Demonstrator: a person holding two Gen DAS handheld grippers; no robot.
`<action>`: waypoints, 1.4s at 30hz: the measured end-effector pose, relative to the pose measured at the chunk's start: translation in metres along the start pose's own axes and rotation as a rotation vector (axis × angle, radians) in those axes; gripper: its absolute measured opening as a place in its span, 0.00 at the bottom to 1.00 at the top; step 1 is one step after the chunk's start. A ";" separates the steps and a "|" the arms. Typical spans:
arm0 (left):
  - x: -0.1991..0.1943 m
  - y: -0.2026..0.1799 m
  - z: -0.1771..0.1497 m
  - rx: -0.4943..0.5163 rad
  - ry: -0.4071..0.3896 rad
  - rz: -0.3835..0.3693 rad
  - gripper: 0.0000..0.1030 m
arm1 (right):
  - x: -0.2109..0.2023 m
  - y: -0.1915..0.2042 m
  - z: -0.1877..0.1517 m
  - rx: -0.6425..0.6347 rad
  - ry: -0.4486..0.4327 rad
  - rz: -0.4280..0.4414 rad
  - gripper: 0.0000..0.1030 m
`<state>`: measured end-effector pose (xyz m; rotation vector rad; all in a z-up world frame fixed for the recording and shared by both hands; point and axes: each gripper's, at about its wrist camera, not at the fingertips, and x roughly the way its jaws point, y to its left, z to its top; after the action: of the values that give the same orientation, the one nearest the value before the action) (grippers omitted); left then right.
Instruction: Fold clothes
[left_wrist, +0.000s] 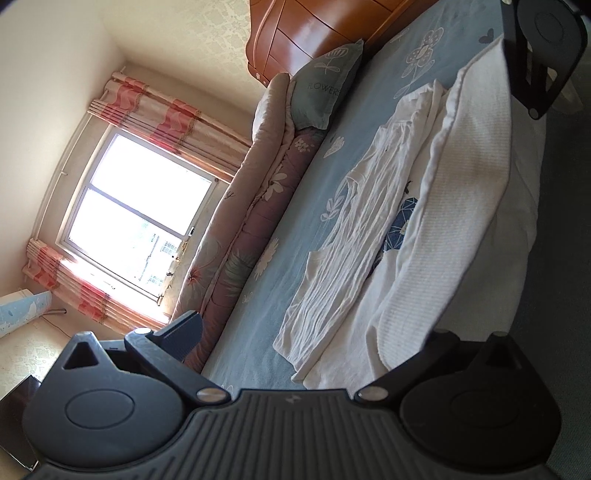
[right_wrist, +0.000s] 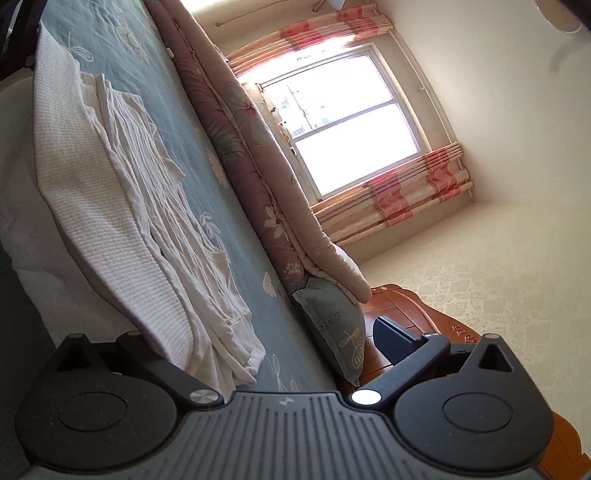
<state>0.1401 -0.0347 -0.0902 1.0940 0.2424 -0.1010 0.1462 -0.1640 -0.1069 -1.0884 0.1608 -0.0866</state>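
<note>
A white waffle-knit garment lies lengthwise along the near edge of the bed. Partly under it is a wrinkled white T-shirt with a blue print. My left gripper is at one end of the garments with its jaws wide open. The waffle-knit hem hides its right fingertip. My right gripper is at the opposite end, also wide open, and the same garment covers its left fingertip. The right gripper's housing shows at the top right of the left wrist view.
The blue flowered bed sheet carries a rolled pink floral quilt along its far side. A blue-grey pillow leans at the wooden headboard. A bright window lies beyond.
</note>
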 end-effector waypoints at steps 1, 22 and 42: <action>0.004 0.002 0.001 -0.001 0.000 0.003 1.00 | 0.005 -0.001 0.002 0.000 0.000 -0.001 1.00; 0.116 0.028 0.015 -0.016 0.030 0.018 1.00 | 0.122 0.002 0.031 0.009 0.034 -0.007 1.00; 0.211 0.028 0.005 -0.145 0.141 -0.124 0.99 | 0.217 0.022 0.034 0.059 0.113 0.091 1.00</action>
<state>0.3507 -0.0183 -0.1147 0.9423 0.4380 -0.1158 0.3658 -0.1566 -0.1301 -1.0165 0.3069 -0.0706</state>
